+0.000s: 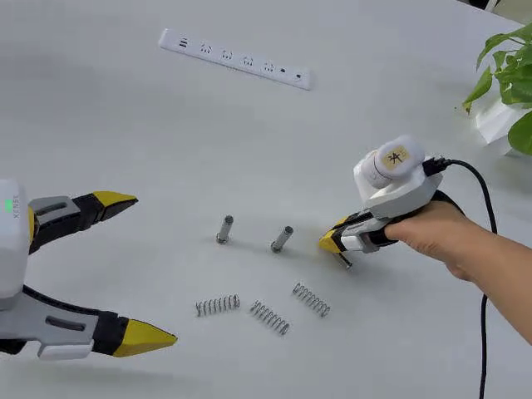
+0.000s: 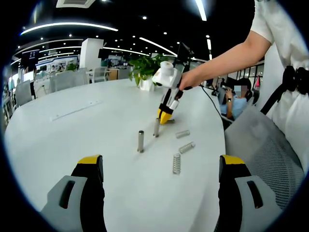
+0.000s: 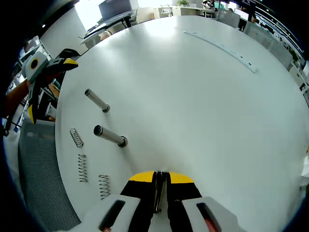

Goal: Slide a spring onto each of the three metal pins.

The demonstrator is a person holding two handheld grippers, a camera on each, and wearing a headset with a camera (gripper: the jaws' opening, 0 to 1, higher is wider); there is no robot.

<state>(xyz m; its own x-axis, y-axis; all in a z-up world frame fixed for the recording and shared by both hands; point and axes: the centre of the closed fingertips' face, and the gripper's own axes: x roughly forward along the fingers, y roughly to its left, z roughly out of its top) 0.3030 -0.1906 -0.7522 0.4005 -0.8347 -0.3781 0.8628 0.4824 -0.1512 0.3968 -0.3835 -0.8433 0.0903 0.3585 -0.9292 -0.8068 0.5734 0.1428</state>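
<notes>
Holds the left hand-held gripper nearest, jaws spread wide and gripping nothing, just short of three springs lying loose on the bench, with two pins standing upright just beyond them. Clamps the right hand-held gripper fully closed on the third pin, plain between the jaws in the right gripper view yet mostly hidden behind the yellow tips in the head view, with a power strip and a plant farthest back
</notes>
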